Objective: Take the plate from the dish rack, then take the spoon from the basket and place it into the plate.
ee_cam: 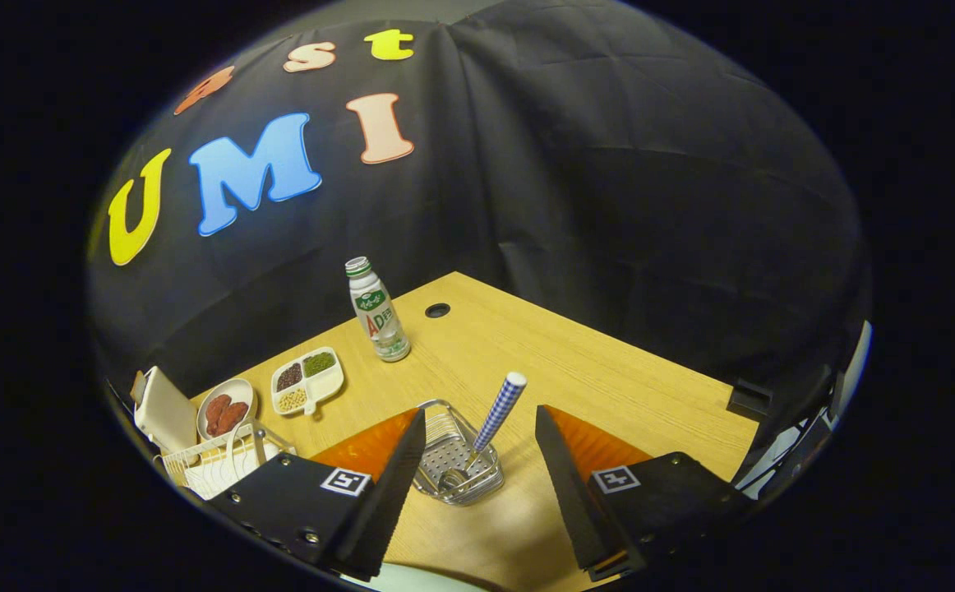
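My gripper (pixel 482 419) stands open above the wooden table (pixel 609 378), nothing between its fingers. Below and between the fingertips sits a small metal wire basket (pixel 454 469). The spoon (pixel 500 409) leans upright in it, its blue-and-white checked handle rising between the two fingers. The white dish rack (pixel 214 460) is to the left, partly behind the left finger (pixel 387 485). A pale curved rim, maybe the plate (pixel 412 578), peeks out beneath the fingers nearest me; too little shows to be sure.
A white drink bottle (pixel 377 311) with a green cap stands beyond the basket. Left of it lie a divided snack dish (pixel 307 380), a small oval dish of reddish food (pixel 225 409) and a white box (pixel 163 409). A cable hole (pixel 437 310) marks the table's far corner.
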`<state>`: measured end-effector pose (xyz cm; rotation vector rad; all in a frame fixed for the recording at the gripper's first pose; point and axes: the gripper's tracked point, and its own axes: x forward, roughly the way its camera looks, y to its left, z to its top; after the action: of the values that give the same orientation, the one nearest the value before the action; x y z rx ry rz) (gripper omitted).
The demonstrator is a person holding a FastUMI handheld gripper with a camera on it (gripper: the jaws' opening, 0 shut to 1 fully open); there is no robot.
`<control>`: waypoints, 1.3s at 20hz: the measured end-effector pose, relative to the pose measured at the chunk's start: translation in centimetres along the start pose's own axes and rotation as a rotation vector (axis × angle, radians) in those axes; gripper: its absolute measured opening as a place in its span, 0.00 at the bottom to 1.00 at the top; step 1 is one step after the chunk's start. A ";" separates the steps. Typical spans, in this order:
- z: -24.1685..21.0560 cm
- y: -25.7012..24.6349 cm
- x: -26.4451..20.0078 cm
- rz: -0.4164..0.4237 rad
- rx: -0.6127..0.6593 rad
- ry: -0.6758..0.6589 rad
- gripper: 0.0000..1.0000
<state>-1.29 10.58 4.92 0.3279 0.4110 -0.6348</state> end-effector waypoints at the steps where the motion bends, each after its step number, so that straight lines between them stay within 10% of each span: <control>1: 0.0 -0.2 0.7 -0.007 0.009 0.007 0.83; 7: -0.8 -1.0 3.9 -0.038 0.026 0.058 0.76; 14: -1.6 -0.5 5.2 -0.011 0.012 0.099 0.25; 20: -0.4 2.0 5.3 0.065 0.037 0.067 0.03; 26: 0.8 2.1 4.4 0.062 0.019 0.036 0.03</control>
<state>3.40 9.63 3.90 0.3696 0.4278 -0.5735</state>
